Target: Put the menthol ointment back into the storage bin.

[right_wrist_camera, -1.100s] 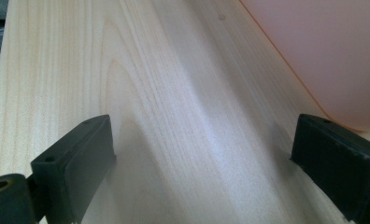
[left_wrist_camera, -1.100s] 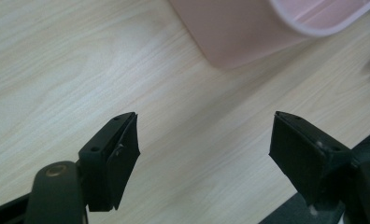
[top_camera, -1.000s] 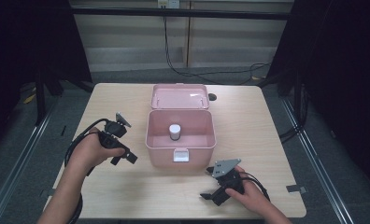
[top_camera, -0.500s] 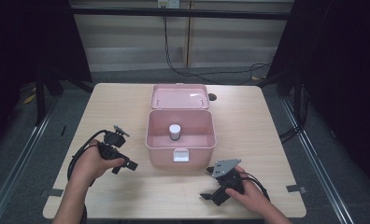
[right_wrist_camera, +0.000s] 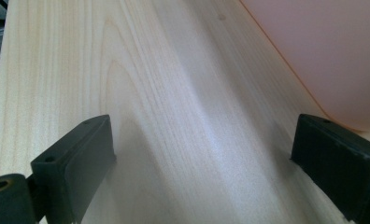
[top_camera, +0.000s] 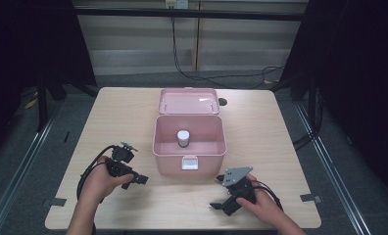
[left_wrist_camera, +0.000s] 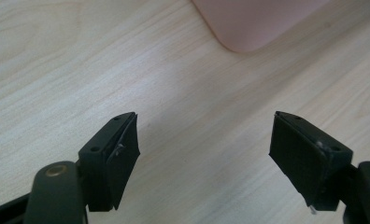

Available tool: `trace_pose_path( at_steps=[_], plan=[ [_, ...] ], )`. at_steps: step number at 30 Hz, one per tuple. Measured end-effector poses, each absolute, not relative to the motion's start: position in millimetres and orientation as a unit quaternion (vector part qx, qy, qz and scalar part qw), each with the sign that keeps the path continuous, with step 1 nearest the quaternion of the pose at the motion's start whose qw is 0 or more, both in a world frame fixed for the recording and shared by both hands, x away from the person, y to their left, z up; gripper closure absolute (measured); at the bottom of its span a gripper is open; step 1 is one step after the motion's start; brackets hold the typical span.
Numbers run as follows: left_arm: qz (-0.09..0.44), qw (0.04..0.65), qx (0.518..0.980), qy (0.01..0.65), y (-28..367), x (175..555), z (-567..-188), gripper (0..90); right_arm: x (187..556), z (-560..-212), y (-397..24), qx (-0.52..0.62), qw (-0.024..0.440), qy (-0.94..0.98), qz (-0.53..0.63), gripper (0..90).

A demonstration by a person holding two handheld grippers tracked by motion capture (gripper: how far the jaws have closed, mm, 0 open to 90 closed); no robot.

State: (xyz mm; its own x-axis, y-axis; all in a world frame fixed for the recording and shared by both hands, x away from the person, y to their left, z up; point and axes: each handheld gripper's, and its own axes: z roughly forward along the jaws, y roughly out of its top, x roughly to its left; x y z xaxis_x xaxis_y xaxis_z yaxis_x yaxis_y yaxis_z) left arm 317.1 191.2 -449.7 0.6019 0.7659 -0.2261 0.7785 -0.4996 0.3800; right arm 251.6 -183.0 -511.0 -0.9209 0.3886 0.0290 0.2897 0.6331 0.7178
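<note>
A pink box (top_camera: pixel 189 149) stands open mid-table, its lid (top_camera: pixel 188 101) tipped back behind it. Inside it stands a small jar with a white cap (top_camera: pixel 183 138). My left gripper (top_camera: pixel 133 181) hangs low over the table, left of the box's front, jaws spread. Between the left gripper (left_wrist_camera: pixel 206 122) jaws lies bare wood, with a corner of the box (left_wrist_camera: pixel 258 23) ahead. My right gripper (top_camera: pixel 218 192) rests near the front edge, right of the box's latch and pointing left, open. Only tabletop sits between the right gripper (right_wrist_camera: pixel 202 128) jaws, and the box wall (right_wrist_camera: pixel 328 51) rises at the right.
The wooden table (top_camera: pixel 123 112) has bare room on both sides of the box. Black cables trail from both grippers toward the person. A cable hole (top_camera: pixel 223 102) sits behind the lid's right end. Dark frames and floor rails flank the table.
My left hand has sunk toward the table and come nearer the front edge, jaws still spread. The right hand and the box have not moved.
</note>
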Motion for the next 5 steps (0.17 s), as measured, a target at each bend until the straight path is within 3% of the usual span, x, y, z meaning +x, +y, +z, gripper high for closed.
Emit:
trace_pose_path(
  at_steps=[5],
  plan=[
    [-0.014, 0.221, 0.867, 0.446, 194.0, 316.4, -457.0, 23.2, 251.5, -511.0, -183.0, 0.188, 0.064, 0.901, 0.385, 5.3]
  ],
)
